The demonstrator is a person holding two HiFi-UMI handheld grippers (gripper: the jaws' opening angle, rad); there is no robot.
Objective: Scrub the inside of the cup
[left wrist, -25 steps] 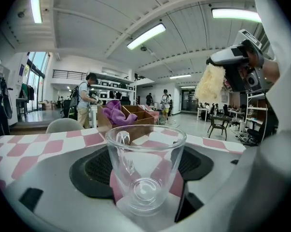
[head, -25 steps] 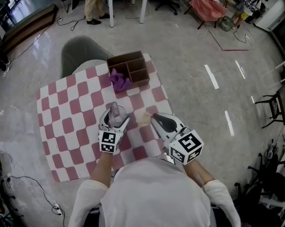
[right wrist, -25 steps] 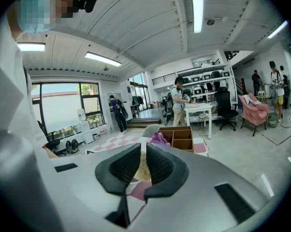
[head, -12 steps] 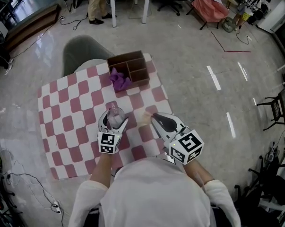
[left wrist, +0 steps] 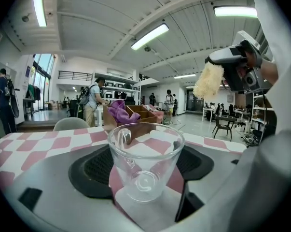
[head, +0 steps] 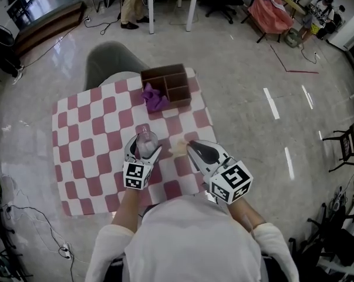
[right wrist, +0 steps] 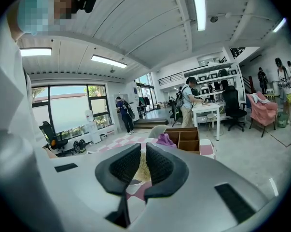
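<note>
Cloth: red-and-white checked tablecloth [head: 83,140] covers the table; work goes on at its near edge.
Left gripper [head: 142,151]: jaws clamped on the cup from both sides, pads against the glass wall.
Cup [left wrist: 145,161]: clear glass, upright, mouth up, with a small handle on the far side. Looks empty. Whether its base rests on the cloth cannot be told.
Box: brown compartment box [head: 168,87] at the far edge, a purple cloth [head: 155,97] in its left compartment. Well apart from the cup.
Scrubber: pale fibrous scrubber [head: 178,147] sticks out past the right jaws, near the cup's right side but not touching it, outside the rim.
Right gripper [head: 192,150]: jaws nearly together, pinching the scrubber between the pads.
Progress: cup secured and scrubber in hand. Judged unstarted, as no contact with the inside shows. Left to do: lower the scrubber into the mouth, then work the wall and bottom.
</note>
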